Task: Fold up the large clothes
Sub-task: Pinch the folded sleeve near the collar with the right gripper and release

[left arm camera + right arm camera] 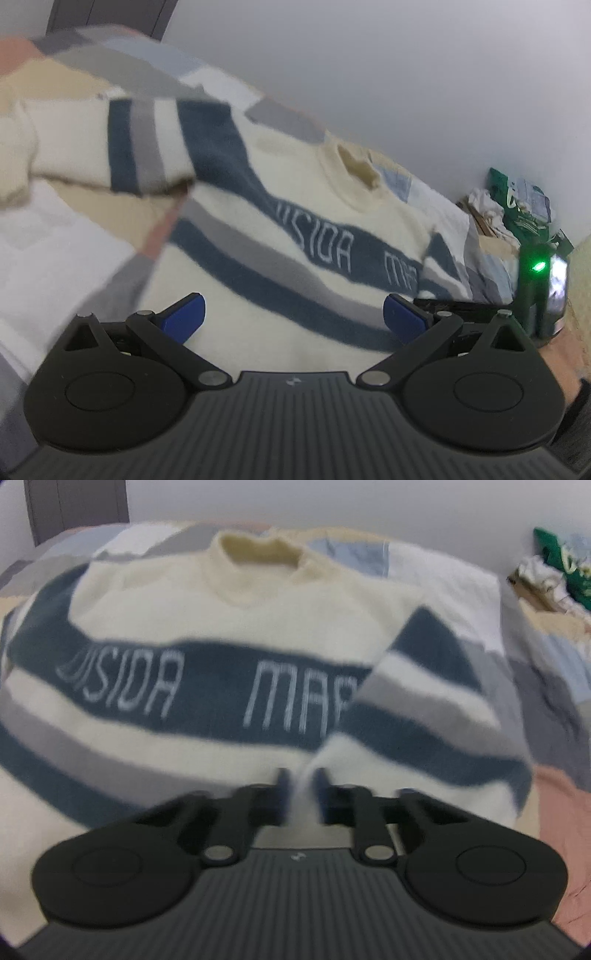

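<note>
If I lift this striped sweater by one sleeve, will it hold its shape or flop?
The sweater will likely flop: its folded-in sleeve already drapes limply. The fuzzy knit probably grips well, not slippery, and looks thick, so it may sag.

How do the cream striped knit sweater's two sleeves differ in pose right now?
The sleeve on the right tool's side is folded in across the chest, covering the end of the lettering. The sleeve on the left tool's side lies spread outward, away from the sweater body. Both carry the same navy, grey and cream bands.
</note>
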Available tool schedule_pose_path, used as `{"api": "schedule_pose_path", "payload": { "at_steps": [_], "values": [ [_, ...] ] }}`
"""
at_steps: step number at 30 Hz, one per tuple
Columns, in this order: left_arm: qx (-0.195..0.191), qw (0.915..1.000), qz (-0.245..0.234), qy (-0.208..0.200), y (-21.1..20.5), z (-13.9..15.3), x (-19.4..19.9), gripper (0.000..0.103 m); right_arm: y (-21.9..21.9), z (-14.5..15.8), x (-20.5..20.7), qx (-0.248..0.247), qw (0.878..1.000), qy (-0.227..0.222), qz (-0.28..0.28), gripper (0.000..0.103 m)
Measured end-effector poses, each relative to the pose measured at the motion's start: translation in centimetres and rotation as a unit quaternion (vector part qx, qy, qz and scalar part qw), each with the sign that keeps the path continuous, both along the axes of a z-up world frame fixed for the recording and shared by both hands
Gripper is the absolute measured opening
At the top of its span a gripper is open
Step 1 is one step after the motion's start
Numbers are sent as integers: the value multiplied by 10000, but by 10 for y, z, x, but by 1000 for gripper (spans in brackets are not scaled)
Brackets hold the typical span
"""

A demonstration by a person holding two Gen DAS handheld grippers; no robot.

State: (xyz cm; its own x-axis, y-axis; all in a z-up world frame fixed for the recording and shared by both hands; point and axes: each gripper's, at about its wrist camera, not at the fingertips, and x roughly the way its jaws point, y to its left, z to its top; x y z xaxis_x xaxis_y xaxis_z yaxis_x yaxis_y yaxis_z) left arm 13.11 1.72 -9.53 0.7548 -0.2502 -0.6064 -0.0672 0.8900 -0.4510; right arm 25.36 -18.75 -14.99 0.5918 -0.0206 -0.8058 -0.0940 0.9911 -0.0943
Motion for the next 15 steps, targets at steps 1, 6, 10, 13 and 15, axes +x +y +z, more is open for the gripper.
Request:
{"api": "schedule_pose_path", "payload": {
  "at_steps": [1,6,10,13,15],
  "values": [
    [5,10000,5,-42,1,1,1,103,1,9,2,73,9998,-166,101,3],
    [-75,10000,9,-21,3,-2,10,103,1,58,28,394,9944,-936,297,3],
    [35,9999,-123,74,-4,-6,14,103,7,60,53,161,9975,-637,244,3],
    [28,9998,-161,78,-8,-7,16,103,1,41,57,52,9999,-141,53,6],
    [23,9998,-180,55,-10,-6,18,103,-4,28,55,11,9998,158,-94,12]
  ]
}}
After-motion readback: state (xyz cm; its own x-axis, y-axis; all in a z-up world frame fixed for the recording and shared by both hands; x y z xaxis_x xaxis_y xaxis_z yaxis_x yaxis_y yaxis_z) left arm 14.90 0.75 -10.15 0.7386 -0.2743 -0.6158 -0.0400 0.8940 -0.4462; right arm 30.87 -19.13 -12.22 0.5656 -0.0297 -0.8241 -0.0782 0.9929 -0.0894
